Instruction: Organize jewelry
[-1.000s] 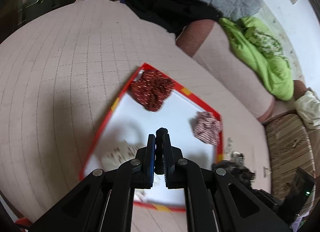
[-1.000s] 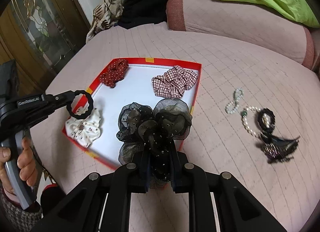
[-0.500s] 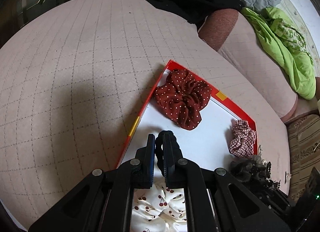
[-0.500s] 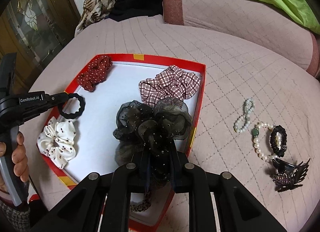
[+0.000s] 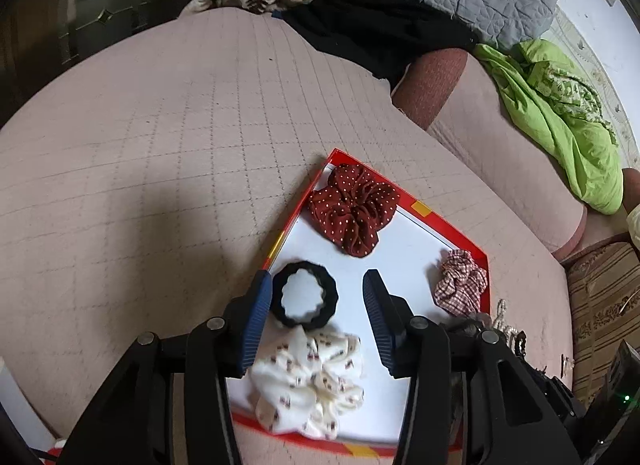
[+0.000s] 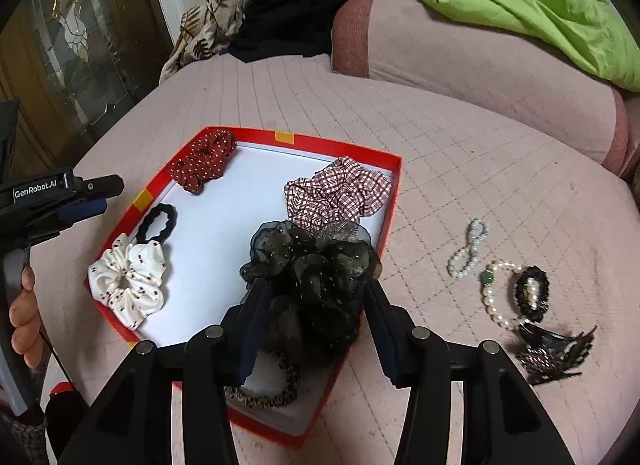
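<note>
- The black hair tie point(image 5: 306, 294), a wavy-edged ring, lies flat in the red tray point(image 5: 456, 229), touching the white scrunchie point(image 5: 310, 381).
- Left gripper point(image 5: 318, 289) jaws stand wide around it.
- Right gripper point(image 6: 312, 297) jaws stand wide beside the black gauze scrunchie point(image 6: 316, 277), near tray edge.

Tray point(image 6: 390, 201): red rim, smooth matt white floor, looks like card. Inside it, cloth scrunchies: cream printed one point(image 6: 128, 279) faintly satiny, dotted red one point(image 6: 202, 161) matt, checked one point(image 6: 338, 195) matt weave. Black hair tie point(image 5: 305, 299) beside the cream scrunchie: ribbed, dull. Sheer black bow point(image 6: 312, 269) with glinting dots. Outside the tray, on matt quilted bedcover point(image 6: 480, 169), glossy pearl bracelet point(image 6: 494, 295). Left hand-held gripper point(image 5: 318, 317): black matt plastic, ridged blue pads, metal rivets.
</note>
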Demonstrator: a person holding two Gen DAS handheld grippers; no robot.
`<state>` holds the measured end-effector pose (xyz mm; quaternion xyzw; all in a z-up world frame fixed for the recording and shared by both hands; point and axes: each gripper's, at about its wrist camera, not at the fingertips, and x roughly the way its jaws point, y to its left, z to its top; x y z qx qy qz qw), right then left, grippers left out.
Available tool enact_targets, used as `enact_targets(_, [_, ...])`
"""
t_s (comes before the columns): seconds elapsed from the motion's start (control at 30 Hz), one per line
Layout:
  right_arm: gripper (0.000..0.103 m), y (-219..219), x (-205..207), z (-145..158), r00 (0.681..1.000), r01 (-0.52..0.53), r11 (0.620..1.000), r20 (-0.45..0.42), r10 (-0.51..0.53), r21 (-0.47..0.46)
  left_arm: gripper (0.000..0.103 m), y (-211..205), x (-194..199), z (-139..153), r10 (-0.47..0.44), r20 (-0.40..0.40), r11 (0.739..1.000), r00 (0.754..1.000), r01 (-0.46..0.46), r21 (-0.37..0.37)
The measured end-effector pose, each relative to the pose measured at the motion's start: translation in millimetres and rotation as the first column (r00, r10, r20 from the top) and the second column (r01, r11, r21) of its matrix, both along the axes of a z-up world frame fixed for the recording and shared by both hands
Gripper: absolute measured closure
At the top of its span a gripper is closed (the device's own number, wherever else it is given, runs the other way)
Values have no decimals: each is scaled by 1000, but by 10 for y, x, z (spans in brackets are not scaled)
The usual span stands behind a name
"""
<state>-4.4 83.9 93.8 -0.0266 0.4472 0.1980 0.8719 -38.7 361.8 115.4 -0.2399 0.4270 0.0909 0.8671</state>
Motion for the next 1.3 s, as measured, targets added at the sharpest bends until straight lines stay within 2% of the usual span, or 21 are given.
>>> enact_targets(0.13, [43, -207, -180, 112, 1000, 19, 999, 15, -20, 27, 54, -100, -217, 125, 11, 12, 1000, 1000, -11, 23])
enact_targets(0.33, [43, -584, -469, 148, 997, 70, 997, 11, -70, 40, 50, -390, -602, 210, 12, 24, 998, 1000, -14, 54])
enact_targets(0.5, [43, -930, -721, 110, 992, 126, 991, -4, -126, 52, 50, -731, -792, 196, -40, -5, 996, 999, 40, 75])
enact_targets(0.77, [42, -1533, -1036, 30, 972, 236, 969, -18, -235, 69, 50, -1286, -992, 344, -141, 2, 976, 990, 139, 169])
enact_targets(0.93, [41, -1935, -1136, -63, 948, 319, 944, -45, -316, 91, 50, -1619, -1043, 372, -214, -1, 957, 977, 209, 203])
enact_targets(1.07, [41, -2201, -1203, -155, 930, 368, 923, -68, -362, 110, 50, -1904, -1029, 314, -276, -20, 941, 961, 274, 200])
enact_targets(1.3, [41, -2451, -1189, -241, 912, 410, 899, -94, -400, 155, 50, -2348, -960, 204, -374, -49, 904, 926, 376, 205])
